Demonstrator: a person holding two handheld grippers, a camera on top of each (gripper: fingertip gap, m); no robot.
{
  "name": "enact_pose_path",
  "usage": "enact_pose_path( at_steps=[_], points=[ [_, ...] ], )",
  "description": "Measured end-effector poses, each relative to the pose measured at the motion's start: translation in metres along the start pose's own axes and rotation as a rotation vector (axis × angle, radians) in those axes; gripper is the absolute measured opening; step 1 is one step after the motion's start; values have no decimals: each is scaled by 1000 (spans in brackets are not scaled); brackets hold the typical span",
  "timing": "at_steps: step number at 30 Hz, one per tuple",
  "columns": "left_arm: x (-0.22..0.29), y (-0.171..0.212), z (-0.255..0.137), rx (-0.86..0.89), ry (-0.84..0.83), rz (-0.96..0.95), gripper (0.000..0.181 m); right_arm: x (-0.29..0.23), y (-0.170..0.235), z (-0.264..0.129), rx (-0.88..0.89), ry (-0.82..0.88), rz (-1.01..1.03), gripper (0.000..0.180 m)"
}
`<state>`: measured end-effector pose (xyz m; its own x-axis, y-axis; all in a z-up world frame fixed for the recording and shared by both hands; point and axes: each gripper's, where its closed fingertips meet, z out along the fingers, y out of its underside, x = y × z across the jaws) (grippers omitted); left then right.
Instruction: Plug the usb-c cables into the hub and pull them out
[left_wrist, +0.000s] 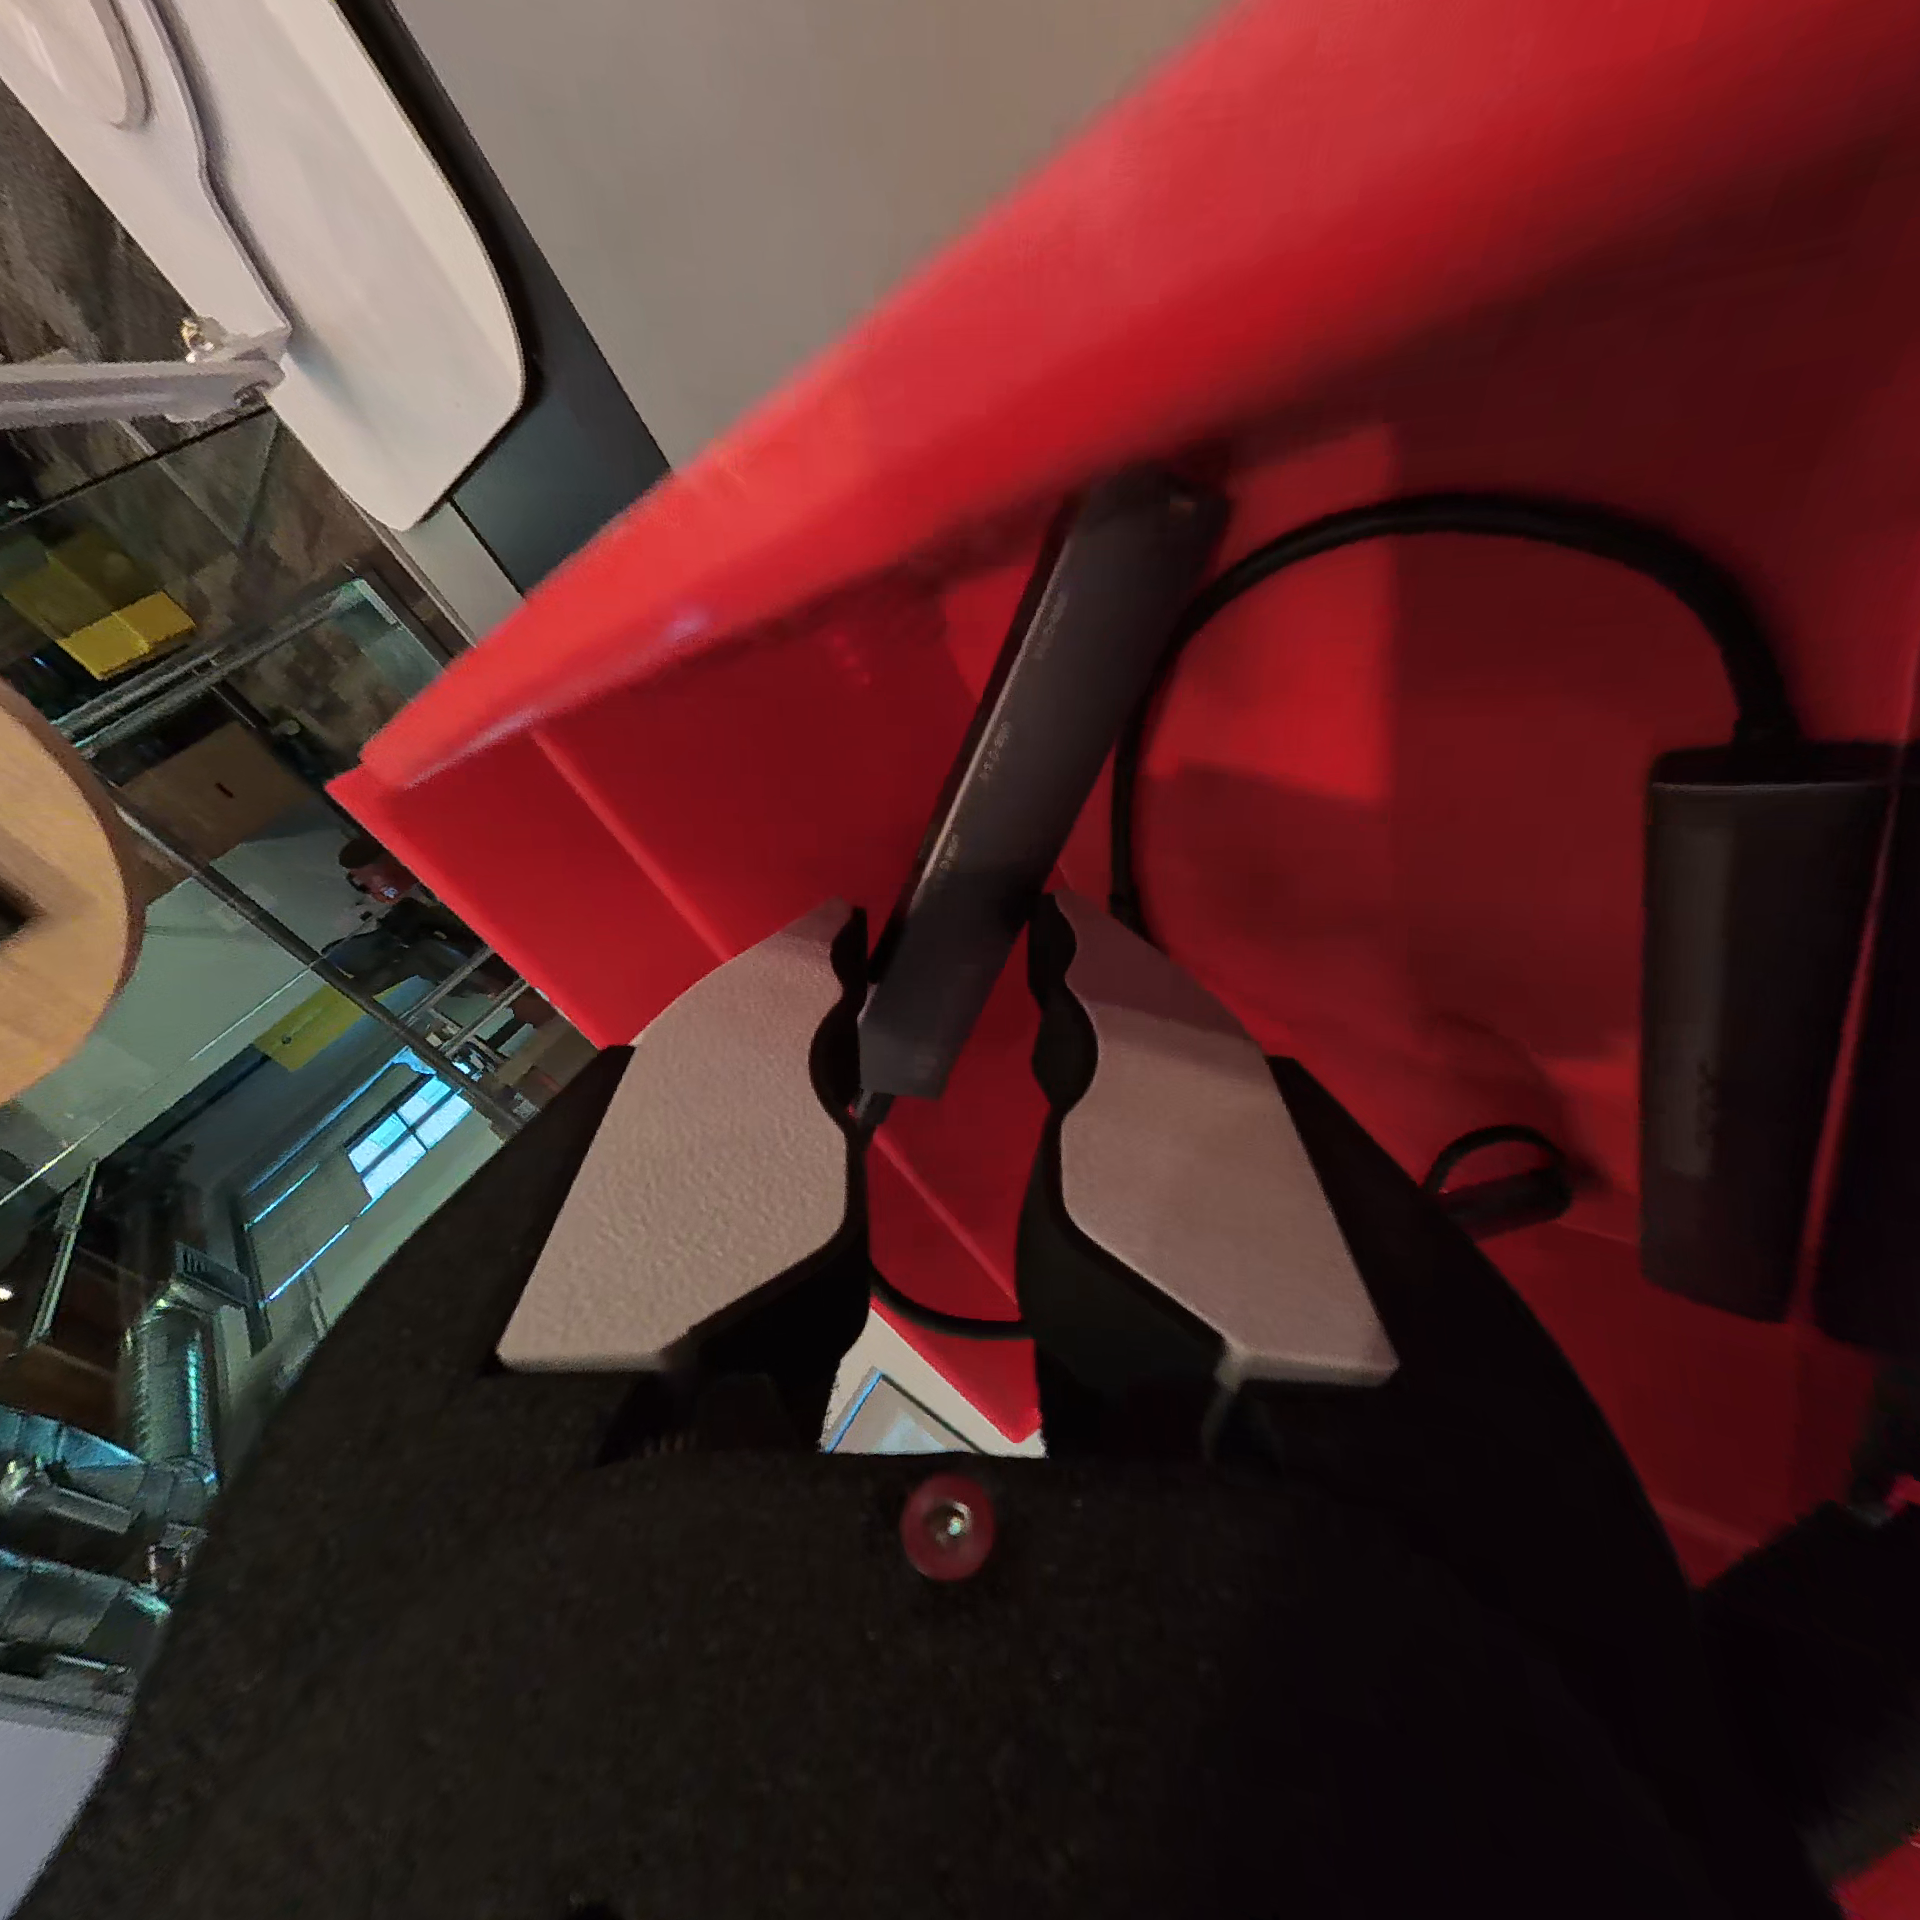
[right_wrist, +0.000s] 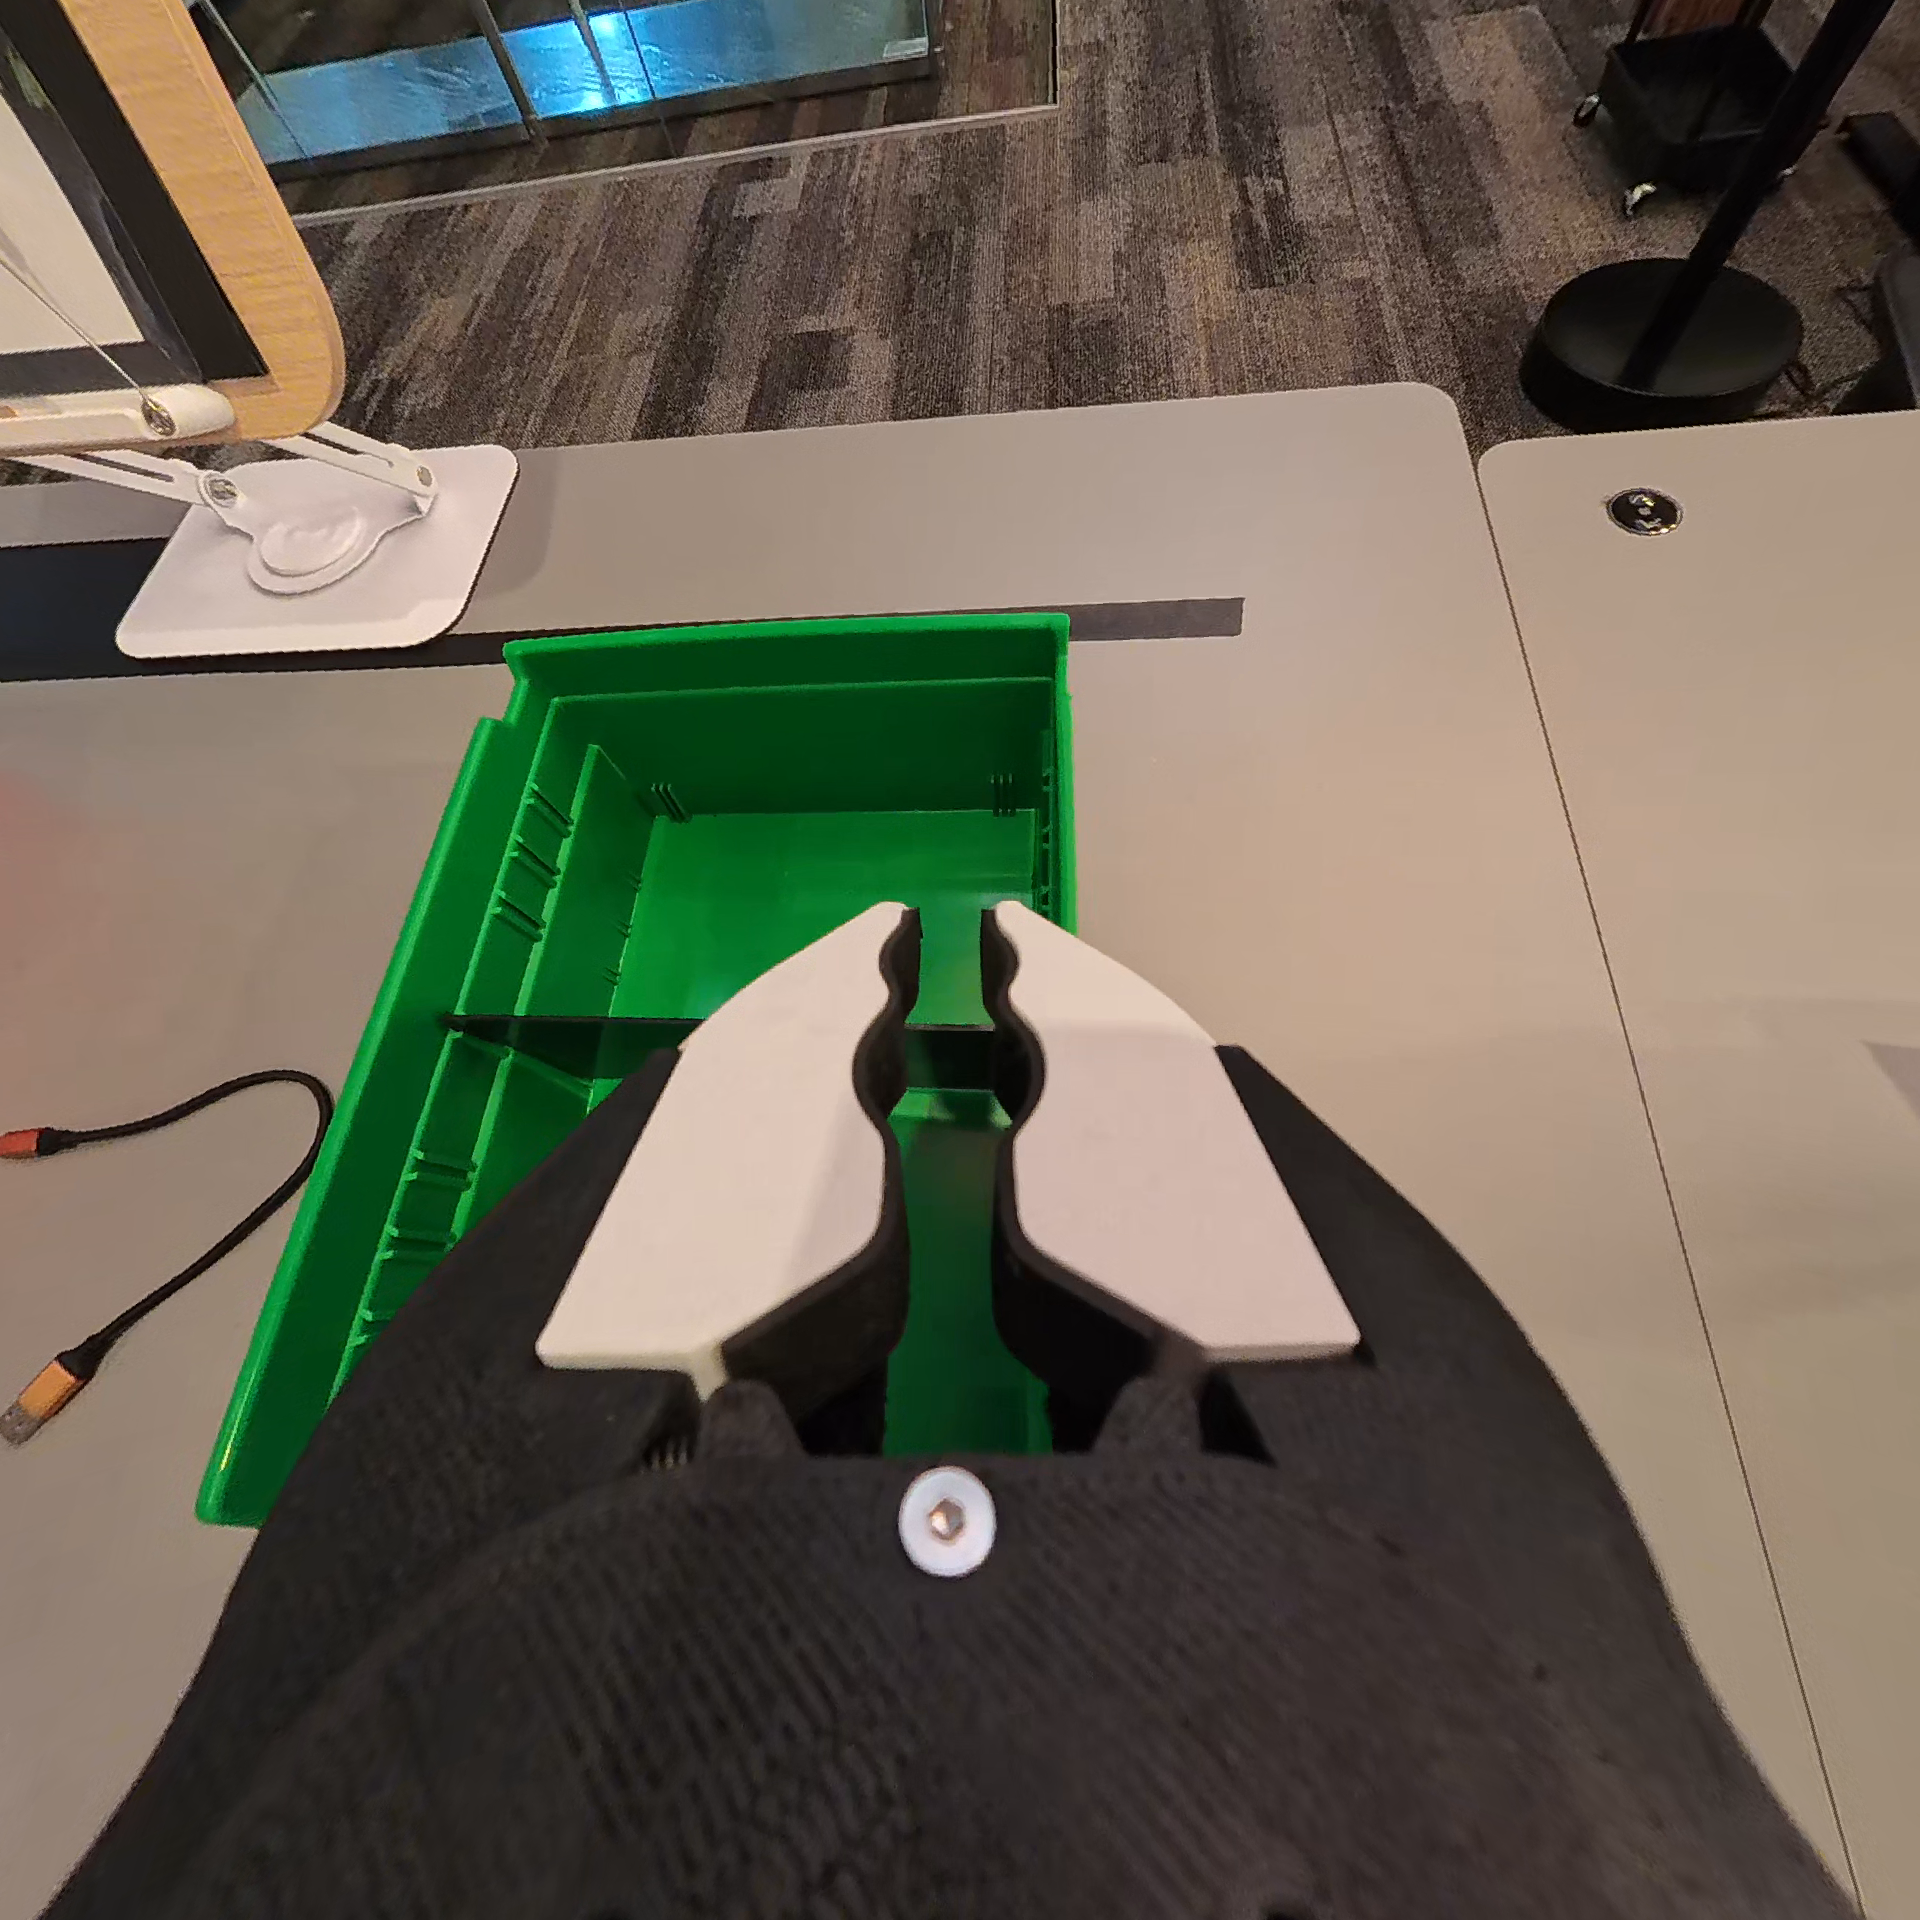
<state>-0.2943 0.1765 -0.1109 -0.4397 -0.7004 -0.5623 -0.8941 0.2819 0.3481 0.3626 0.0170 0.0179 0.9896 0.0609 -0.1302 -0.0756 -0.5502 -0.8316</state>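
In the left wrist view, the left gripper (left_wrist: 943, 925) appears clamped on a long dark hub (left_wrist: 1023, 769) inside a red bin (left_wrist: 1455, 312), a second hub (left_wrist: 1756, 1039) nearby. In the right wrist view, the right gripper (right_wrist: 951, 920) hangs empty, fingers slightly apart, over a green bin (right_wrist: 416, 1039); an orange-tipped cable (right_wrist: 187, 1226) lies on the grey table (right_wrist: 1351, 831).

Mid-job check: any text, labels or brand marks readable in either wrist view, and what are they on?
Slim dark hub in the left gripper: small pale print along its side, too blurred to read.
Second dark hub in the red bin: faint mark, unreadable.
Right wrist view: none.
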Motion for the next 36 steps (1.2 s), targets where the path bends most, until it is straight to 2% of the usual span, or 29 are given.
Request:
enact_pose_path(
  at_steps=[9,14,22,29,32,34,36],
  points=[
    [-4,6,-14,-19,-15,-35,27,-2,2,3,-14,-8,-11,12],
    [-25,20,-39,-59,-76,-60,25,-1,1,2,-1,-11,-4,12],
    [-77,33,-115,-35,-251,-186,22,-6,-7,-1,39,-25,-18,12],
    [-121,4,-205,130,-466,-356,22,-24,-33,-14,162,-55,-72,12],
    [-123,-19,-232,173,-527,-394,22,-59,-64,-30,315,-162,-118,12],
    [-117,-43,-242,204,-526,-412,22,-113,-87,-48,445,-369,-200,27],
    [-108,-73,-248,242,-525,-423,22,-181,-103,-70,552,-633,-274,34]
  ],
)
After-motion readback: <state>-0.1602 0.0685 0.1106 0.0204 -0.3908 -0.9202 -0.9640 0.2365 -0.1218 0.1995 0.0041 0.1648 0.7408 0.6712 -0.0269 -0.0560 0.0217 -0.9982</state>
